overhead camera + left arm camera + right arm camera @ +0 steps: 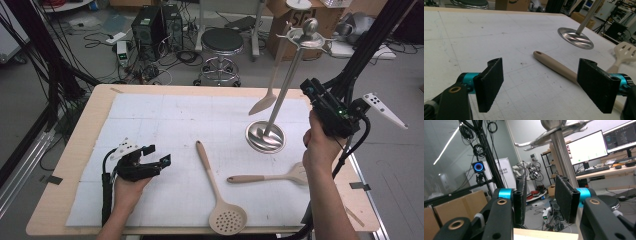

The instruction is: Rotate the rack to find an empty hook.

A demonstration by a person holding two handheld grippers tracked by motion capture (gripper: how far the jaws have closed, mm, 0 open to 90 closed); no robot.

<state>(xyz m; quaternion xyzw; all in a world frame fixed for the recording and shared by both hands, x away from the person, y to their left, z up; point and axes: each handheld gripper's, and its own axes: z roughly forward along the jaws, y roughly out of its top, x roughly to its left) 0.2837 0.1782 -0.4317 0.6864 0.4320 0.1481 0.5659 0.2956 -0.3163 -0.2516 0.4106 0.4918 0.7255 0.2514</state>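
Work in hand: hanging beige silicone utensils on the polished steel utensil stand with round base and hooked crown [285, 85]. One pale beige spoon [272, 80] hangs from a hook at the stand's far-left side, its bowl low near the base and clear of the white paper table cover [165, 120].

Right gripper [311, 90] held high beside the stand's upper pole, near the crown; in the right gripper view the black ribbed pads [564, 200] stand partly apart with nothing between them, steel pole just behind. No utensil carried.

Left gripper [159, 159] rests low on the left of the cover, jaws wide apart and empty. In the left gripper view the handle of the beige perforated skimmer [556, 67] lies ahead between the jaws, not touched.

Still on the cover: skimmer [220, 195] at centre front; beige slotted turner [272, 177] just in front of the stand base, right forearm over its head.

Judgement for the next pick:
- grip the handle near the hanging hole, leaving the hole free
- lift clear before swinging toward the crown
- choose a free hook away from the hung spoon, to avoid knocking it
- let go only once the hole sits over the hook
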